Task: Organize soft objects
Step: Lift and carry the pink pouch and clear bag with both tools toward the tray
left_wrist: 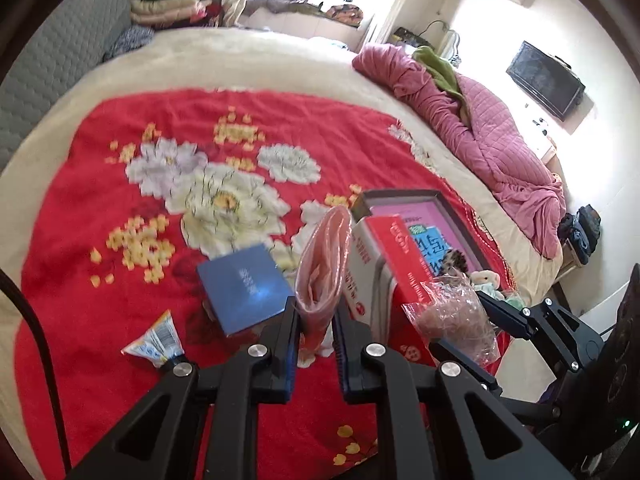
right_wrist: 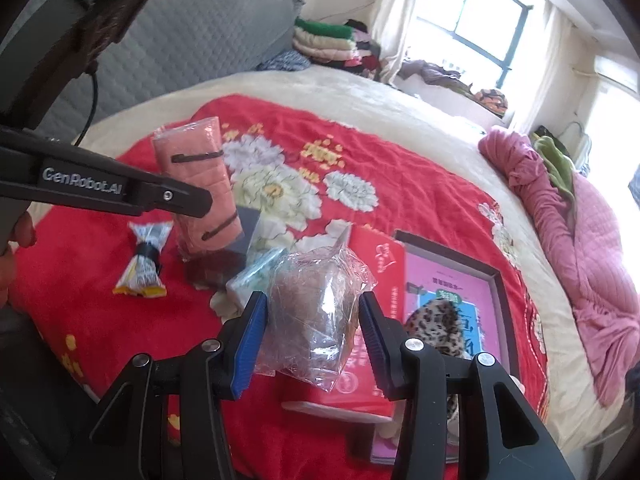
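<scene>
My left gripper is shut on a pink cloth in a clear bag and holds it upright above the red blanket; the bag also shows in the right wrist view. My right gripper grips a crinkled clear bag of brown fluffy stuff, which also shows in the left wrist view. A leopard-print soft item and a small plush toy lie in the dark-framed box with a pink bottom.
A red carton leans beside the box. A blue box and a small yellow-white snack packet lie on the flowered red blanket. A pink quilt lies bunched at the bed's right side. Folded bedding is stacked by the headboard.
</scene>
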Available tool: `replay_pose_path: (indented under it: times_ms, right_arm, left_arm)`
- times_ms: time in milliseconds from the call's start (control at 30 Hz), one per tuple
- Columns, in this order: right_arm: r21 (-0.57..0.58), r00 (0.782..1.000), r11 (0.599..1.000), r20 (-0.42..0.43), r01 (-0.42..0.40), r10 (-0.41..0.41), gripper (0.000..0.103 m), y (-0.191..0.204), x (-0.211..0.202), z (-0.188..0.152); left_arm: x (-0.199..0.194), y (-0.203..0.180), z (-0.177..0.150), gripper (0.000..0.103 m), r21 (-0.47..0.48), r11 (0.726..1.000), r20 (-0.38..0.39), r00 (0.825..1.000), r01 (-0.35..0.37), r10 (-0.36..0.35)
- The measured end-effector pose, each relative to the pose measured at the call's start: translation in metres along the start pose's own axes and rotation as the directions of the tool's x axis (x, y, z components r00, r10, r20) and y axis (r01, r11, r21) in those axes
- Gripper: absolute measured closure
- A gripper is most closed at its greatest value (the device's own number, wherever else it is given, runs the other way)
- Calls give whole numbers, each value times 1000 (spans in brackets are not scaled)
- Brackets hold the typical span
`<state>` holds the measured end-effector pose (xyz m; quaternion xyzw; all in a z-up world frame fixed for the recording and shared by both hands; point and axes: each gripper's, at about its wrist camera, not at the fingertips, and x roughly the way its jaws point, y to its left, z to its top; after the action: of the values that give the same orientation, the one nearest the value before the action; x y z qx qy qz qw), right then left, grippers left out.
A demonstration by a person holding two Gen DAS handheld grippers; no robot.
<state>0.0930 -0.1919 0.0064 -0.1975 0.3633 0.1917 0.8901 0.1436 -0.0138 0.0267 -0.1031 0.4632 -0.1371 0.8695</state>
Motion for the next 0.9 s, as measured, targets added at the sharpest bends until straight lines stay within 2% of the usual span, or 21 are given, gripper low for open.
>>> replay_pose_path:
  times_ms: [500,700,900]
  right_arm:
    - [112,997,994,78,-3,-5,55,-32,-39,5]
    - [155,994,988,106,18,-34,55,-53,-55,0]
    - [230,989,971,118,61,-90,55,-89,-72,-11]
  left_arm:
    - [-39,-49,12,87,92,996,70,997,-15,9]
    - [-40,-70,12,87,120,993,69,998,-10,2]
    - [-38,-99,14,87,165,986,66,998,7,-19]
